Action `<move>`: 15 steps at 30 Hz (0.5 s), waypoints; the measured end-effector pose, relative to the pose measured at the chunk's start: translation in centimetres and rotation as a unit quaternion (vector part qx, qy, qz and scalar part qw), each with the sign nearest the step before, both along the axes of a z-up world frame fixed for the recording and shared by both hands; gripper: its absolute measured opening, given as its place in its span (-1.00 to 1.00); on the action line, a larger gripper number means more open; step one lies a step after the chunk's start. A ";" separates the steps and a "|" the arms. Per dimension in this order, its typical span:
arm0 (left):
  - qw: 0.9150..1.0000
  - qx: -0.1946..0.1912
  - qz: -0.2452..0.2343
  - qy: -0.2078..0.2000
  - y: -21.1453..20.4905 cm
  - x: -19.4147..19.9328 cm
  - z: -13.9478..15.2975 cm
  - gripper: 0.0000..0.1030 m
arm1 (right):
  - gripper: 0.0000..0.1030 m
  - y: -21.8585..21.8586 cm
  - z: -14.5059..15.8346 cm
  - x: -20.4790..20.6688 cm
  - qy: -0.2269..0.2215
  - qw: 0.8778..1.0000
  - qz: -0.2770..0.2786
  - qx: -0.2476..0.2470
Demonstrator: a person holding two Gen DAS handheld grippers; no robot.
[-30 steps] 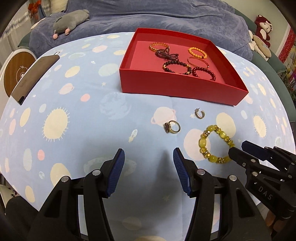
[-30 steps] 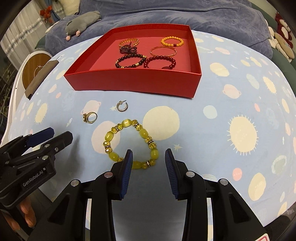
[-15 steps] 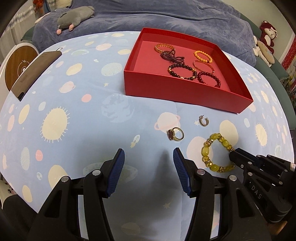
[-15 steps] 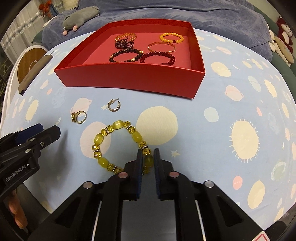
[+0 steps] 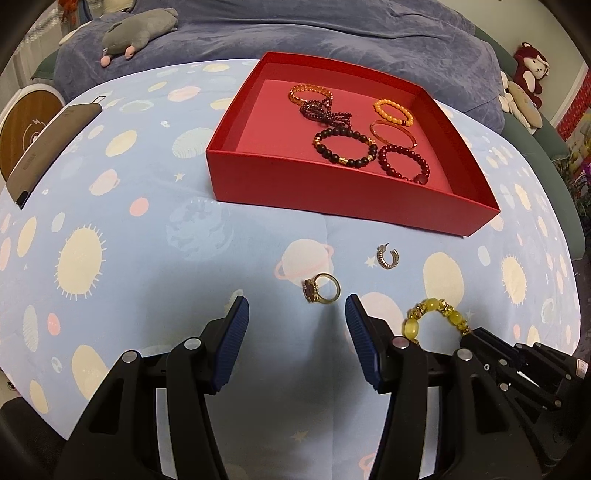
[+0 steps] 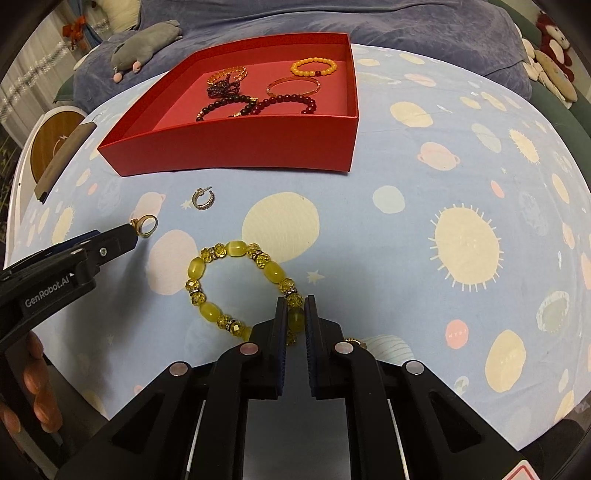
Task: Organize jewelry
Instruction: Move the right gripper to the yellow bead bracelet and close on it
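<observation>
A yellow bead bracelet [image 6: 236, 280] lies on the blue patterned cloth; my right gripper [image 6: 294, 314] is shut on its near beads. It also shows in the left wrist view [image 5: 432, 319], partly hidden by the right gripper. A gold ring with a dark stone [image 5: 320, 288] lies just ahead of my open left gripper [image 5: 295, 321], slightly right of centre; the ring also shows in the right wrist view [image 6: 146, 225]. A small hoop earring [image 5: 387, 256] [image 6: 203, 198] lies beyond it. The red box [image 5: 332, 195] [image 6: 236, 147] holds several bracelets.
A grey plush toy [image 5: 136, 31] lies on the purple blanket behind the box. A brown flat case [image 5: 48, 151] and a round wooden-topped item [image 5: 22, 129] sit at the left edge. Stuffed toys [image 5: 524, 92] are at far right.
My right gripper closed on the yellow bracelet's near beads. My left gripper moved forward and right, so the ring now lies just ahead of its fingers.
</observation>
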State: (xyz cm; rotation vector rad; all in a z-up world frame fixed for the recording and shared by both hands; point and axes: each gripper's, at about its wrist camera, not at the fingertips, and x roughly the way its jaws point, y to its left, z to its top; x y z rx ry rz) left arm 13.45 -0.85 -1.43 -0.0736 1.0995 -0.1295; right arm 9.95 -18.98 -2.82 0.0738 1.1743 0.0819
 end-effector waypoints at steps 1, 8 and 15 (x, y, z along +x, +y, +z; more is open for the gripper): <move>1.000 0.001 0.001 0.001 -0.1 0.3 -0.1 -0.01 | -0.83 0.0 0.0 0.0 0.000 1.000 0.000 0.000; 1.000 0.011 -0.006 0.009 -0.5 1.5 -1.1 -0.37 | -0.83 0.0 0.0 0.2 0.001 1.000 -0.001 0.003; 1.000 0.017 -0.010 0.007 -0.4 1.5 -1.1 -0.78 | -0.83 0.0 0.0 0.2 0.001 1.000 -0.003 0.006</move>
